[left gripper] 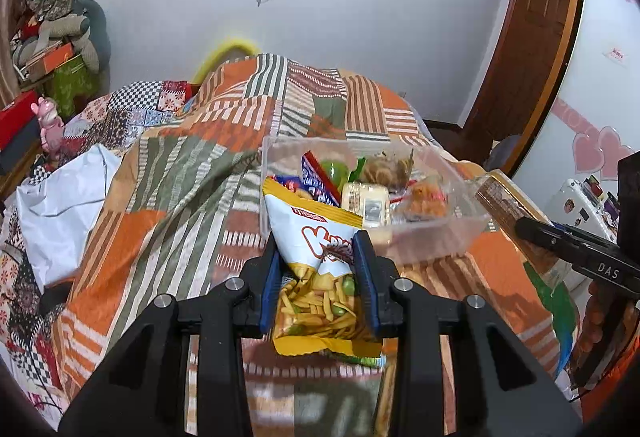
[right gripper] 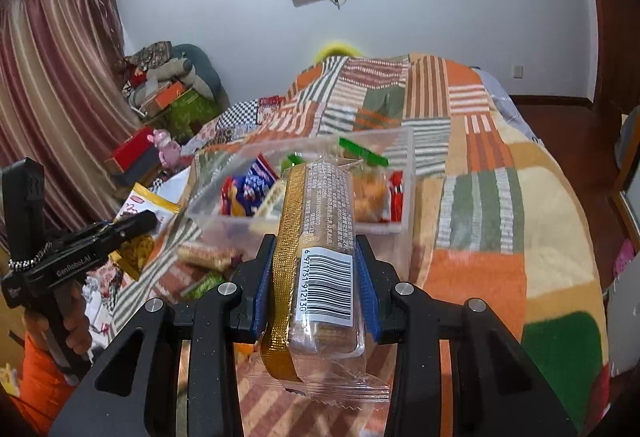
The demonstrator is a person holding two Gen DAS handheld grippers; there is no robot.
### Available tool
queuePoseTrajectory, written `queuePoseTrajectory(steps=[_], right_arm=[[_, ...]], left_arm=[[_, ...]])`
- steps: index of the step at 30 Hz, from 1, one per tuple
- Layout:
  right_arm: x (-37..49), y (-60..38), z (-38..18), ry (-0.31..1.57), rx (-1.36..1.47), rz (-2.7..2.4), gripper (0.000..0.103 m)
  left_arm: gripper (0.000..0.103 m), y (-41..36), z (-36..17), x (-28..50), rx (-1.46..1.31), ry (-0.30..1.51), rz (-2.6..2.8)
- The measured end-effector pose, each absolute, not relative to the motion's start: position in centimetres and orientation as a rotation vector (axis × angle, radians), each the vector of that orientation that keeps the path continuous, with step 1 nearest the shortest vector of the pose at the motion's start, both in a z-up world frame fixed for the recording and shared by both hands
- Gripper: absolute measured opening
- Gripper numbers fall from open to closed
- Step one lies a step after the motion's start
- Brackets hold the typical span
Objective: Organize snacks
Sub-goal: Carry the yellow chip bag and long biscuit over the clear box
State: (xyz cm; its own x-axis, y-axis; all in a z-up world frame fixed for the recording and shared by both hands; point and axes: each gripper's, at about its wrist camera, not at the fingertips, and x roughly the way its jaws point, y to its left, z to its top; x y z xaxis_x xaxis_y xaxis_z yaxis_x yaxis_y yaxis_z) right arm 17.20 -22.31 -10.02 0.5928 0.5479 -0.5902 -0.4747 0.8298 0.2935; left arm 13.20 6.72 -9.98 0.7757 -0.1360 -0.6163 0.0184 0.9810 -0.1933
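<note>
Both fingers clamped: left (left gripper: pixel 320 269) chip bag (left gripper: pixel 316 237); right (right gripper: pixel 316 273) biscuit pack (right gripper: pixel 320 237)

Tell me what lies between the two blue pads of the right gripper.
In the right wrist view, the right gripper is shut on a long clear-wrapped biscuit pack with a gold strip and barcode, pointing toward the clear plastic bin.

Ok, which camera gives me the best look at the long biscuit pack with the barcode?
The right wrist view: the biscuit pack fills the centre, clamped in the right gripper, barcode and gold strip readable. The left wrist view shows it only at the right edge, side-on, partly hidden by the gripper, barcode out of sight.
</note>
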Motion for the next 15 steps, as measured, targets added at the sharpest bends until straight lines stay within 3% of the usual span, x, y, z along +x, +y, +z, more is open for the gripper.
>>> queuePoseTrajectory(steps=[15], right_arm=[[21.4,-18.2,-9.6,0.702,0.103,0.648,0.034]], left_arm=[[0.034,5.6,-10.5,18.8,-0.190,0.686,-0.107]])
